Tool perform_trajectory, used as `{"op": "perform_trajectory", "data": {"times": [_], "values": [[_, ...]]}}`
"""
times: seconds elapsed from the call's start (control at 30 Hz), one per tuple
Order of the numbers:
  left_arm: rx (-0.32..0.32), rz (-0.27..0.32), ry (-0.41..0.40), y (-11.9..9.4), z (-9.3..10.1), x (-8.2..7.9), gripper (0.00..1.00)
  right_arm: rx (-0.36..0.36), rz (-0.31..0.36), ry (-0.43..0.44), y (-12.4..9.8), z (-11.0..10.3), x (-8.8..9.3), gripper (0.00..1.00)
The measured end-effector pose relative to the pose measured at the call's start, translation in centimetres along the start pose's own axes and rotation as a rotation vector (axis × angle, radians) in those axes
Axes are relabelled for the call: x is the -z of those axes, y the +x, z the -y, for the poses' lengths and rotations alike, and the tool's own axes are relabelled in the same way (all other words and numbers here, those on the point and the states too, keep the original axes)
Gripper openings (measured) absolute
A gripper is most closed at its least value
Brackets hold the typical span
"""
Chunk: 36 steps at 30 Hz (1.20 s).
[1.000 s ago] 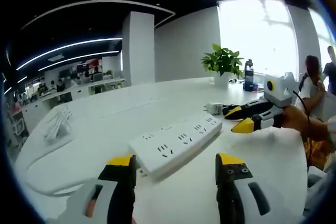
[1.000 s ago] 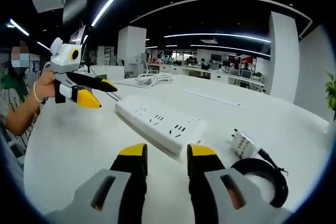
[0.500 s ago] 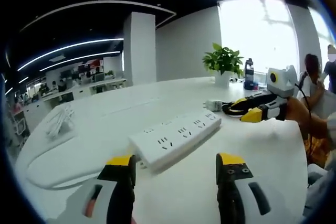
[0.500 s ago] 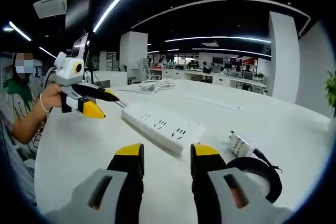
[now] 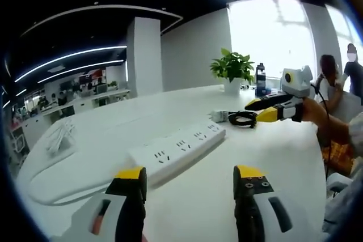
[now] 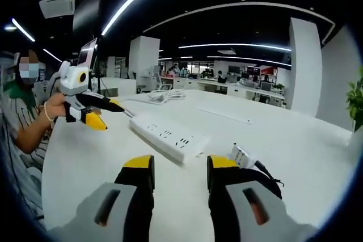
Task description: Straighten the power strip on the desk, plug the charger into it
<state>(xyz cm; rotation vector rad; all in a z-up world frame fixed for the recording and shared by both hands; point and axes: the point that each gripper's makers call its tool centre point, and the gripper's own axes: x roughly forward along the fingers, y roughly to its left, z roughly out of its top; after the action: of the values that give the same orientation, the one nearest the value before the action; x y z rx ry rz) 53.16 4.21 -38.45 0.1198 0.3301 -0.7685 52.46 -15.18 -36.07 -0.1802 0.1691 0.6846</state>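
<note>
- Power strip [image 5: 176,151] lies flat on your white desk [image 5: 272,157], sockets up.
- Charger [image 6: 241,155] with coiled black cable sits near the strip's end, not touching.
- Your left gripper [image 5: 190,177]: jaws wide, empty, short of the strip.
- Your right gripper [image 6: 180,165]: jaws apart, empty, near the charger.
- Potted plant [image 5: 231,67] well beyond the strip.

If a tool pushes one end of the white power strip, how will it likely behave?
The power strip looks rigid and lies flat on the smooth white desk, so it would probably slide and pivot rather than tip. Its cable may drag slightly.
</note>
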Motion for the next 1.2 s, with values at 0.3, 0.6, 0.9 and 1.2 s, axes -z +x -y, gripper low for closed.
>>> {"op": "perform_trajectory", "data": {"times": [0.3,0.6,0.9,1.2], "values": [[0.017,-0.008,0.022,0.1,0.7,0.0,0.63,0.01,-0.007,-0.022,-1.1,1.2,-0.4,0.37],[0.034,0.005,0.008,0.2,1.2,0.1,0.63,0.024,-0.016,-0.03,-1.8,2.0,-0.1,0.39],[0.036,0.01,0.003,0.2,1.1,0.3,0.63,0.039,-0.016,-0.028,-2.2,3.0,0.3,0.4],[0.038,0.01,-0.001,0.0,1.2,0.5,0.63,0.057,-0.035,0.002,-2.6,4.4,1.5,0.41]]}}
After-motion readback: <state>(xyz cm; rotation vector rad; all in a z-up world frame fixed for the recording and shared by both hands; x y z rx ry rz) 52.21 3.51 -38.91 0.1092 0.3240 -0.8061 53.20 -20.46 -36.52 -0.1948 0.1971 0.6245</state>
